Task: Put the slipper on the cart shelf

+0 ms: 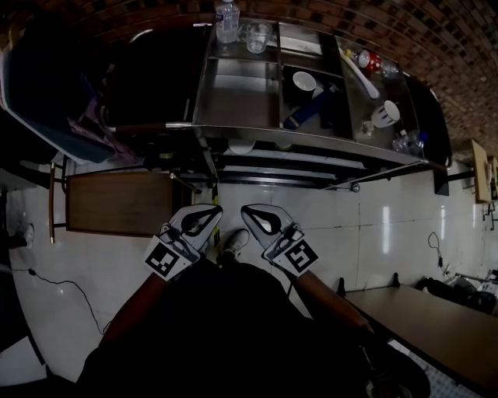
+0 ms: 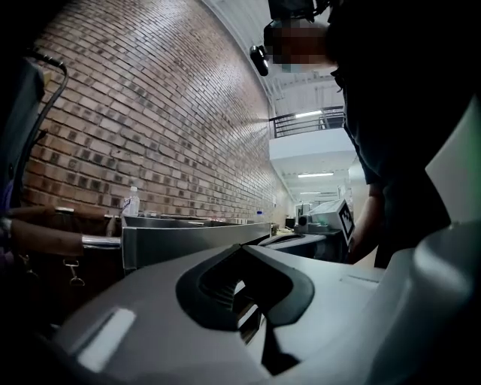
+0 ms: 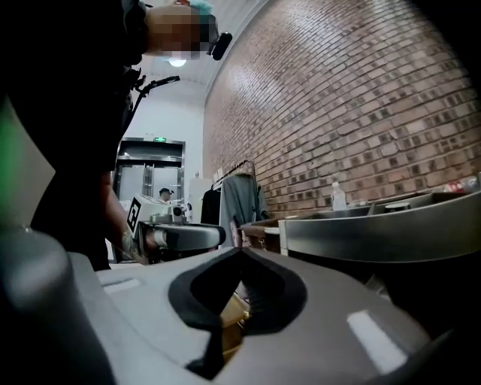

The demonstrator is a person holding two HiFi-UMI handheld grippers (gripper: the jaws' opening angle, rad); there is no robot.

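From the head view a steel cart (image 1: 233,128) with several shelves stands just ahead of me, against a brick wall. My left gripper (image 1: 215,209) and right gripper (image 1: 245,209) hover side by side over the white floor in front of it, both shut with nothing between the jaws. A pale shoe-like thing (image 1: 234,244) lies on the floor between them; I cannot tell whether it is the slipper or my foot. The left gripper (image 2: 244,250) points along the cart's rim (image 2: 195,237). The right gripper (image 3: 240,254) has the cart's edge (image 3: 391,233) at its right.
The cart's top holds a water bottle (image 1: 226,19), a glass mug (image 1: 257,35), a white bowl (image 1: 303,80) and cups (image 1: 385,113). A brown table (image 1: 117,202) stands left, another wooden table (image 1: 436,319) lower right. A cable (image 1: 70,288) trails on the floor.
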